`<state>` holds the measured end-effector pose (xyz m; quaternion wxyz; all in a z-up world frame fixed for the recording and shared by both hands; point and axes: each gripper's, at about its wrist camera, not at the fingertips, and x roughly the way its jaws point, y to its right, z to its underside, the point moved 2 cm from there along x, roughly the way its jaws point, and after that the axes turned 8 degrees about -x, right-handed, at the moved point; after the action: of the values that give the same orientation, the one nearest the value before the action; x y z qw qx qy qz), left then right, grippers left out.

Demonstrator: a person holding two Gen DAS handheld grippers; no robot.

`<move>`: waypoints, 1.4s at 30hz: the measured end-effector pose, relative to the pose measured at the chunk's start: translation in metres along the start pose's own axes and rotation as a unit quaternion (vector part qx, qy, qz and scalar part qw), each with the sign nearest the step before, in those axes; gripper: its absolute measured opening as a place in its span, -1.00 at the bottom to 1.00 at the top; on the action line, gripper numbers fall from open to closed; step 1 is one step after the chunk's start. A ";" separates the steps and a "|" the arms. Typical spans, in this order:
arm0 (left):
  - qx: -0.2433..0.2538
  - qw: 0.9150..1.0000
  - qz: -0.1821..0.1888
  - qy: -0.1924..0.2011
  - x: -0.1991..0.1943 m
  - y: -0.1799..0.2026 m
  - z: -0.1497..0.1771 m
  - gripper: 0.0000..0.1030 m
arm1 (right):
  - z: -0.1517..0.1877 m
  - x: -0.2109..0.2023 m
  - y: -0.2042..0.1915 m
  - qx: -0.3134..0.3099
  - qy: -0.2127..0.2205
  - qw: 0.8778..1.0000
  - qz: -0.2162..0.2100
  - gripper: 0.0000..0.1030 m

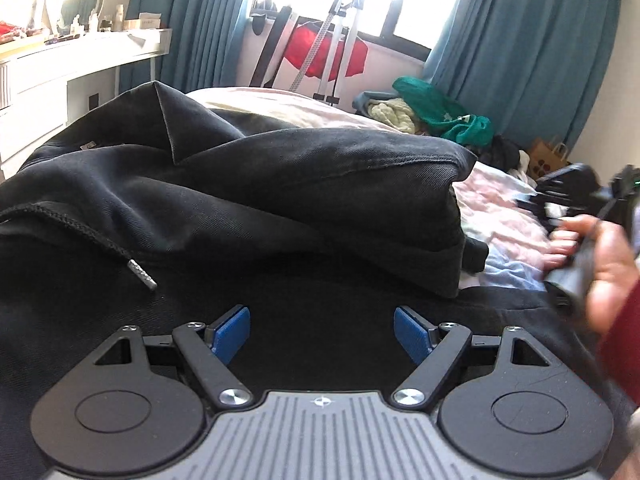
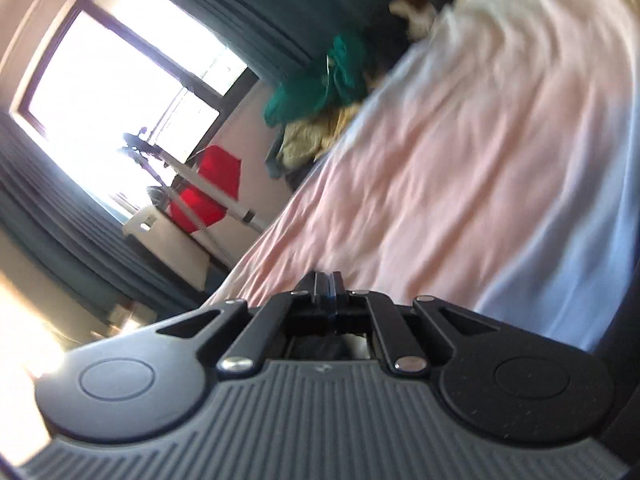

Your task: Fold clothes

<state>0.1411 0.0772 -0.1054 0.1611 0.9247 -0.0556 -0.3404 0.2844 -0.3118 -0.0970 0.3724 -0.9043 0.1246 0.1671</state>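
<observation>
A black hoodie [image 1: 248, 184] lies crumpled on the bed, with a drawstring with a metal tip [image 1: 140, 274] at the left. My left gripper [image 1: 322, 334] is open just above the hoodie's front fabric, holding nothing. My right gripper [image 2: 327, 286] is shut with nothing visible between its fingers; it is tilted over the pink bedsheet [image 2: 460, 160]. In the left wrist view the right gripper [image 1: 568, 196] shows blurred at the right edge, held by a hand, beside the hoodie's folded sleeve.
A pile of green and yellow clothes [image 1: 432, 114] sits at the bed's far side. A white desk [image 1: 80, 64] stands at the left. A drying rack with a red garment [image 1: 320, 56] stands under the window. A paper bag [image 1: 548, 156] is by the teal curtains.
</observation>
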 end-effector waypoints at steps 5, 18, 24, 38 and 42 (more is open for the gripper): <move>0.004 1.000 -0.003 0.005 -0.003 0.009 -0.001 0.57 | -0.014 -0.016 0.027 0.040 -0.090 0.994 -0.040 -0.89; -0.044 0.999 -0.009 -0.016 0.004 -0.008 0.011 0.51 | 0.103 0.027 -0.010 0.181 -0.165 0.969 -0.032 0.07; -0.024 1.000 0.002 -0.012 0.007 -0.004 0.015 0.46 | 0.063 0.038 -0.035 0.086 -0.086 0.992 0.030 -0.89; 0.018 0.999 0.048 0.009 -0.006 0.017 0.022 0.48 | -0.172 -0.049 0.070 -0.065 0.105 0.975 0.184 -0.89; 0.029 0.999 0.043 0.008 -0.004 0.020 0.025 0.50 | -0.139 -0.045 0.130 -0.035 0.054 0.975 0.211 -0.89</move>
<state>0.1216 0.0529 -0.1141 0.1495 0.9285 -0.1038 -0.3236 0.2272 -0.4966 -0.0690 0.2895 -0.8781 0.3263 0.1968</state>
